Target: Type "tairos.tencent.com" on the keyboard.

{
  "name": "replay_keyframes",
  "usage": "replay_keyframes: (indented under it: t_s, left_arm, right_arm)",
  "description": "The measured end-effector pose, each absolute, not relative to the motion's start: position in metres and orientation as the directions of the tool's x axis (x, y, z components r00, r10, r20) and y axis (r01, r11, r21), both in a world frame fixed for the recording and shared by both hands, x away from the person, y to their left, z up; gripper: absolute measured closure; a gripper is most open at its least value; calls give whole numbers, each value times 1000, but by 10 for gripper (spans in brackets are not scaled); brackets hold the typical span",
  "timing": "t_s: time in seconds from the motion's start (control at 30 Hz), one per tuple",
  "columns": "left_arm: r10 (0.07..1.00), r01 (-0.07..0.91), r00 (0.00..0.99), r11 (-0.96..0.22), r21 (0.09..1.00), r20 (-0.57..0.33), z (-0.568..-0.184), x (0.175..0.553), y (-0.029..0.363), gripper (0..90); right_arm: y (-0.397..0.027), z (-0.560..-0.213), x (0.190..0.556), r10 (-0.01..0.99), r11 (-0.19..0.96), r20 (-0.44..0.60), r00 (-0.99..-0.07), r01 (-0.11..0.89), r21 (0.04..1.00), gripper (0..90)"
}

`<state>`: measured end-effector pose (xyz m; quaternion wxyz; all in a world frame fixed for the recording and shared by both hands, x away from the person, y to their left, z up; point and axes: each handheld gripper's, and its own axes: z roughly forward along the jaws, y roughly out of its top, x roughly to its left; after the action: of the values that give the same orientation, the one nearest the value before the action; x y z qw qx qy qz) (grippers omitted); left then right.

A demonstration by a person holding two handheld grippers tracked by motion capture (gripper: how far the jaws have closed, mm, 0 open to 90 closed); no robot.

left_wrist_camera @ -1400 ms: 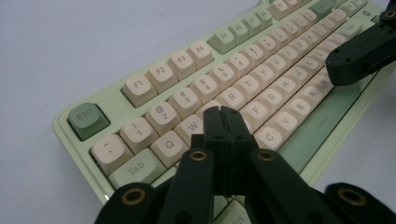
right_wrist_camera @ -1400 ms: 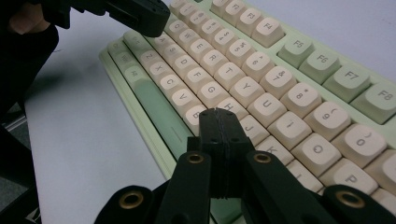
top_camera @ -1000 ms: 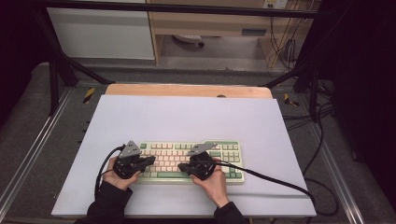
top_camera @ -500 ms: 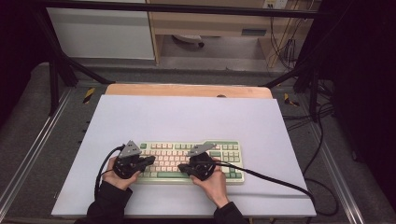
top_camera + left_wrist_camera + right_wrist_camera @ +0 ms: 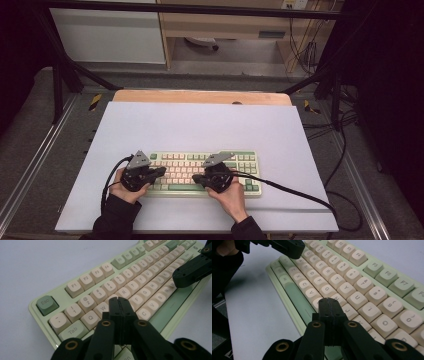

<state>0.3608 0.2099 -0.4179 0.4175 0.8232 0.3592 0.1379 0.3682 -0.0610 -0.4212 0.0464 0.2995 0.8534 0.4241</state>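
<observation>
A pale green keyboard (image 5: 200,170) with cream keys lies near the front of the white board (image 5: 200,125). My left gripper (image 5: 161,171) rests over its left end, jaws shut and empty, pointing right. In the left gripper view the shut tips (image 5: 118,300) hover over the letter keys of the keyboard (image 5: 140,272) near W and E. My right gripper (image 5: 196,178) sits over the keyboard's right half and points left, also shut and empty. In the right gripper view its tips (image 5: 329,301) are above the keyboard (image 5: 352,290) around H and B.
A wooden tabletop edge (image 5: 200,96) shows behind the board. The right gripper's black cable (image 5: 300,192) trails across the board to the right. Metal frame rails (image 5: 30,165) flank the table, and a cabinet (image 5: 107,35) stands at the back.
</observation>
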Motion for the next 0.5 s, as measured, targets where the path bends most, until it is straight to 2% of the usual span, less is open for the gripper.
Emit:
replay_keyframes:
  t_s: [0.5]
  left_arm:
    - [702, 473, 708, -396, 787, -72, -416, 360, 209, 897]
  right_arm:
    - [-92, -414, 367, 583, 451, 159, -797, 480, 753, 900]
